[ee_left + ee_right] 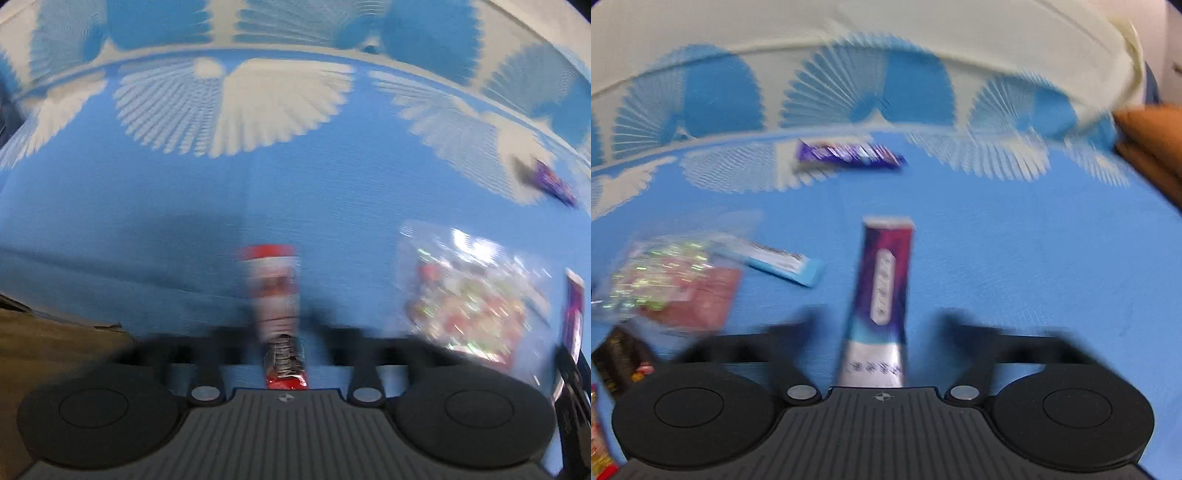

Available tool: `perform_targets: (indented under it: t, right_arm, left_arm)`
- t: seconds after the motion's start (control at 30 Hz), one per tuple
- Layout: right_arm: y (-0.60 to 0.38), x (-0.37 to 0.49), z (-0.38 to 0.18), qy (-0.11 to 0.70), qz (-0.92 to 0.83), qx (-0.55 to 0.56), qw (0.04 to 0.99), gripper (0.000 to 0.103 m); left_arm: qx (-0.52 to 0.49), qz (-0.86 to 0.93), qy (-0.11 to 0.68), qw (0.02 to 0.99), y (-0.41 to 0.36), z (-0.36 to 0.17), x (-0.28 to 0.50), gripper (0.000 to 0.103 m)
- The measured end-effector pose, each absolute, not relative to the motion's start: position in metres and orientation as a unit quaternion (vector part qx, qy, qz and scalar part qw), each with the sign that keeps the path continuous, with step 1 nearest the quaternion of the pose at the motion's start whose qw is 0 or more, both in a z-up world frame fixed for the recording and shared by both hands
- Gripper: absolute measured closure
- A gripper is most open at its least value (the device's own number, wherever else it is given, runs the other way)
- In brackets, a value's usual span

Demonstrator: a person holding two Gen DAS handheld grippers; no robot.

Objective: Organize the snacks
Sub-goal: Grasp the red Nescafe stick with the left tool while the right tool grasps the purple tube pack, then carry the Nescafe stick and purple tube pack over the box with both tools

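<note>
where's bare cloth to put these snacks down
Free: the blue cloth right of the purple pack, up to the fan border. Crowded: left, around the clear candy bag, light blue bar and dark wrapper.

Left wrist view looking steeply down along its fingers (236, 339), close over the blue cloth (147, 206), right wrist view tilted more forward, equally close, both sharing the clear candy bag (469, 295) (665, 277) and purple bar (550, 182) (849, 155)
</note>
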State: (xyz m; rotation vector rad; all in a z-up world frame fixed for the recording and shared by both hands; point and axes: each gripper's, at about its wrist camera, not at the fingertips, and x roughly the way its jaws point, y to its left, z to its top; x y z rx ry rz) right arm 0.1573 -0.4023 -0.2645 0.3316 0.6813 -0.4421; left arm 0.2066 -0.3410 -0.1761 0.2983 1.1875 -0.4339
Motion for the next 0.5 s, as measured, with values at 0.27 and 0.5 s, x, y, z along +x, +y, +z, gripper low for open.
perform_targets:
  t: [0.27, 0.5]
  right_arm:
    - [-0.400, 0.095, -0.223, 0.318, -0.219, 0.260, 0.885, 0.078]
    - [-0.347, 0.006, -0.151, 0.289, -0.183, 0.270, 0.900, 0.077]
  left_arm:
    - [0.126, -0.263, 0.547, 0.785, -0.307, -0.124, 0.153, 0.089]
    - [0.108, -0.303, 0.538, 0.779, -0.238, -0.053, 0.093, 0.089]
